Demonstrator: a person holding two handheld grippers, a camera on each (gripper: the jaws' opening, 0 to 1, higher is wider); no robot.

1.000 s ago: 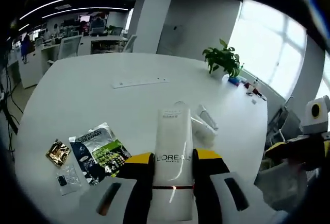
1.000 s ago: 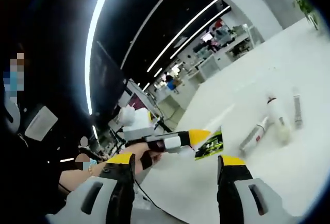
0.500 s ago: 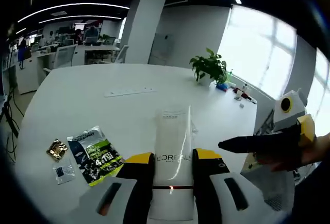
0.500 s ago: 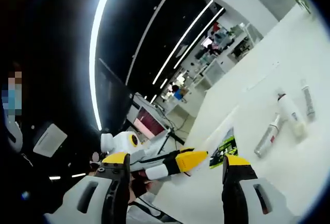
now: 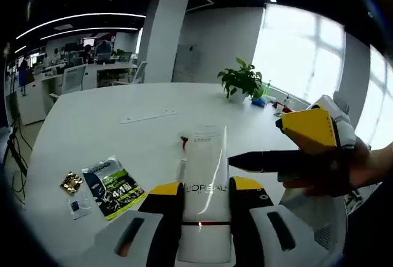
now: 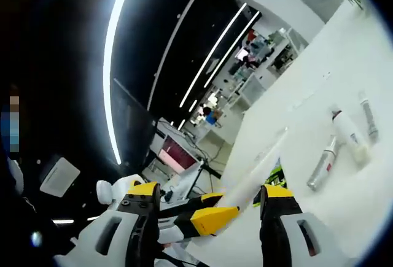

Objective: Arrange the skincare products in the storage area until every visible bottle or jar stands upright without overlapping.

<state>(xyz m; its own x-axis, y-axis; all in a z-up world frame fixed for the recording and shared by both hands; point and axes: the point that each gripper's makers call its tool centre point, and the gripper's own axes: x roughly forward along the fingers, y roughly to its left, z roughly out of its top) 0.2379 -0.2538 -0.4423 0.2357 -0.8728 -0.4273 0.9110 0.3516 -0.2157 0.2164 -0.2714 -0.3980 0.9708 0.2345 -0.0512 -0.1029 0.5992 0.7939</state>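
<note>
Window [image 5: 319, 64] glare blows out right; ceiling strips [image 6: 116, 64] streak; edges warped, perhaps slightly blurred.

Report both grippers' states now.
Left gripper: shut on the white L'Oreal tube.
Right gripper: open, holding nothing.

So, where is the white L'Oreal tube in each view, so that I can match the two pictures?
Left gripper view: the white tube is at bottom centre, clamped in the left gripper.
Right gripper view: the tube is a pale slanted bar at lower centre, faint against the table.
Shared landmark: the white table.
</note>
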